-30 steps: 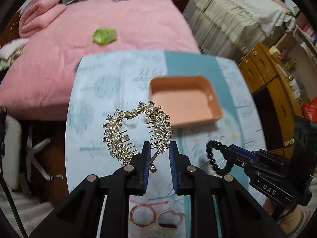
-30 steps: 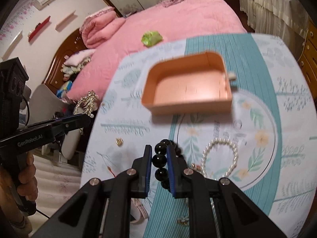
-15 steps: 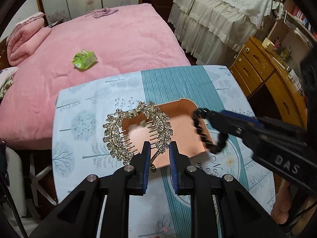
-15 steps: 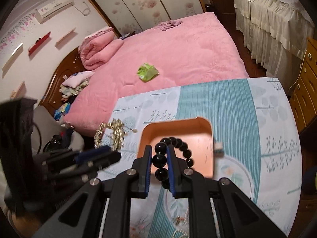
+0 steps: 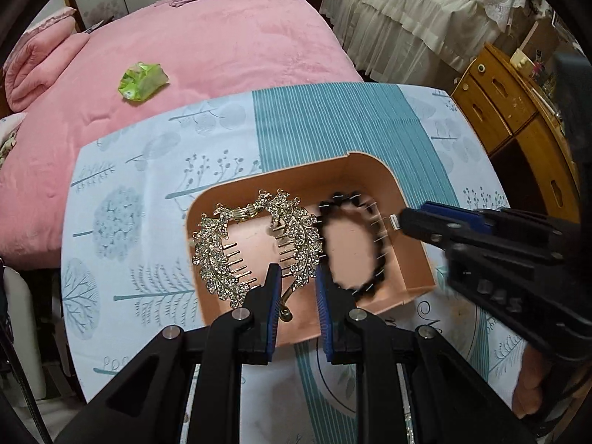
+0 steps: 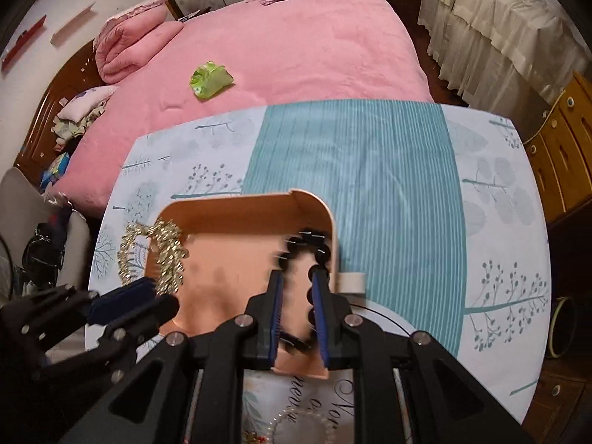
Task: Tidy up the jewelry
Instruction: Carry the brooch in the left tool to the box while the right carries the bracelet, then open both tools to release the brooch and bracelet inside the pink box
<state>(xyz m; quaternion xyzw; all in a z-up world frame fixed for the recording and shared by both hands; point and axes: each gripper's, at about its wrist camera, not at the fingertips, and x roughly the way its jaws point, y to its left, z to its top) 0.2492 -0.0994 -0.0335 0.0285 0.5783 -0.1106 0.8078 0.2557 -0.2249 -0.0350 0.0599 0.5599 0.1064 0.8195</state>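
Note:
A peach tray sits on the patterned tablecloth. My left gripper is shut on the stem of a gold rhinestone hair comb, which hangs over the tray's left half. My right gripper hovers over the tray's right side with its jaws opening. The black bead bracelet is motion-blurred inside the tray. Some beads lie between the jaws beside the right pad, and a gap shows on the other side.
A pink bed with a green packet lies beyond the table. Wooden drawers stand at the right. A white tag sticks out from the tray's right wall. A pearl strand lies near the table's front.
Both grippers have moved forward and down until they are over the tray. The right jaws have widened and the bracelet has slipped loose into the tray. The comb stays clamped.

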